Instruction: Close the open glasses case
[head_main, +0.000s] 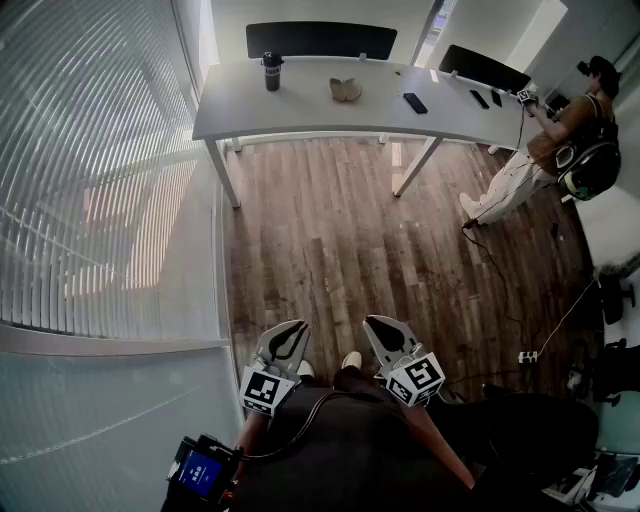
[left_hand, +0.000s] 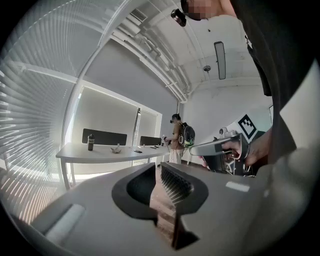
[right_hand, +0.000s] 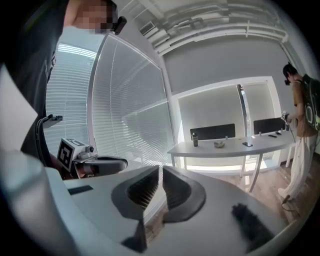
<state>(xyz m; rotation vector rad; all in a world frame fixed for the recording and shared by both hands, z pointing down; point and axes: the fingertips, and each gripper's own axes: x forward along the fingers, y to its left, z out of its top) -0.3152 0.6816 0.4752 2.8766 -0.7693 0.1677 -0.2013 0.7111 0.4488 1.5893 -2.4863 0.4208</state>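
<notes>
The long white table (head_main: 300, 110) stands well away across the wood floor. On it the small pale open glasses case (head_main: 346, 90) is probably a light, stiff, smooth hinged shell, best steadied at its base and pressed at the lid's free edge. Only the head view shows its halves splayed, while the gripper views show the left gripper (left_hand: 157, 168) and right gripper (right_hand: 161, 169) with jaws drawn together on nothing.

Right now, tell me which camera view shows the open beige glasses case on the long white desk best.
The head view: it looks down on the open beige glasses case, so its spread-open shape shows on the long white desk. Both gripper views show it only as a tiny side-on speck.
</notes>
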